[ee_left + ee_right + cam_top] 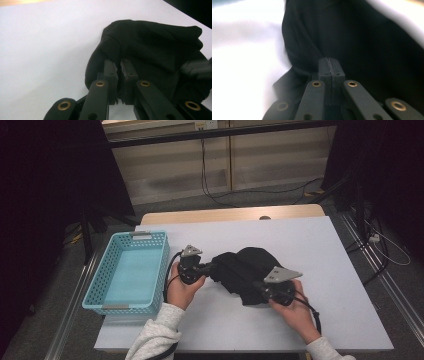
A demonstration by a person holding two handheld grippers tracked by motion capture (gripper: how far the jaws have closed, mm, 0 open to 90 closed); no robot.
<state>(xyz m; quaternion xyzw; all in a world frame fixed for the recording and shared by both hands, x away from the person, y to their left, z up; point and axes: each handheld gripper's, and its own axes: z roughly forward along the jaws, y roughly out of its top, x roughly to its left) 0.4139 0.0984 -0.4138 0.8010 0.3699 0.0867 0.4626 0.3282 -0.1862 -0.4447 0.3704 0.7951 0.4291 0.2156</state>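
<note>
We had the black garment [245, 272] bunched mid-table, at three o'clock from the blue basket [127, 270]. Our left gripper [117, 75] pinched its edge; our right gripper [329, 68] clenched a fold. Folding looked unfinished, and nothing lay in the basket.

both claws, left claw [212, 266] and right claw [255, 287], clamped shut, facing inward.

Your right claw [261, 290] tips are buried in the black garment [245, 270], so its hold on the cloth is unclear; the counter [242, 50] around it blurs to white glare.
</note>
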